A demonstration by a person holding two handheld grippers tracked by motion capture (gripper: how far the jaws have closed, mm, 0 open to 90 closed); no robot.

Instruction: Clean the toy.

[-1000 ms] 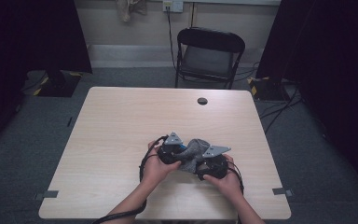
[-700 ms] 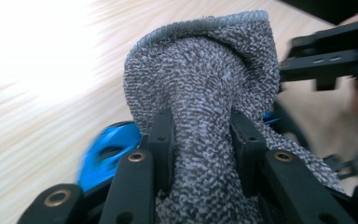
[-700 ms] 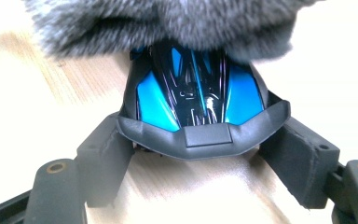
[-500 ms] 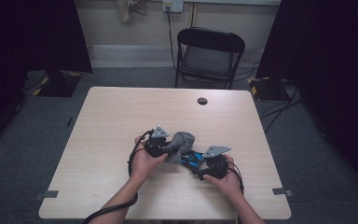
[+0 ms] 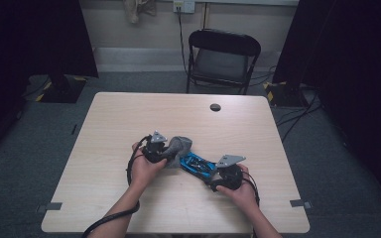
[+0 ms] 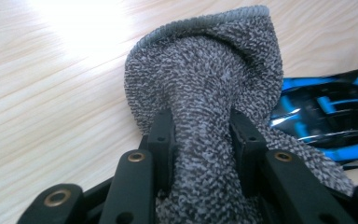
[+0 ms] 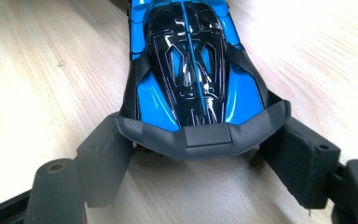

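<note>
High view: on the pale wooden surface (image 5: 129, 129) the left tongs (image 5: 167, 154) grip a grey cloth (image 5: 178, 146), bunched at the left end of a blue toy car (image 5: 197, 165); the right tongs (image 5: 212, 174) meet the car's other end. The car lies slantwise near the person's edge, between the two hands. A folding chair (image 5: 222, 59) stands beyond the surface, well apart from the work. Left gripper view: the tongs are clamped on the cloth (image 6: 205, 107), a thick looped knit with a ribbed hem, pinched into a neck between the pads and ballooning above them; the car (image 6: 326, 112) lies just beside it at the right, its end tucked under a fold. Right gripper view: the tongs stand wide, one pad on each side of the car's (image 7: 191, 70) dark wing end, close against it; whether they press on it cannot be told for certain, though they appear to brace it. The car is glossy blue with a black canopy and clean, reflective bodywork. Judgement: the step in hand is drawing the cloth off the car while the car is steadied. The next move calls for a continued level pull away from the car, firm grip kept, with the right tongs holding the car against sliding.
</note>
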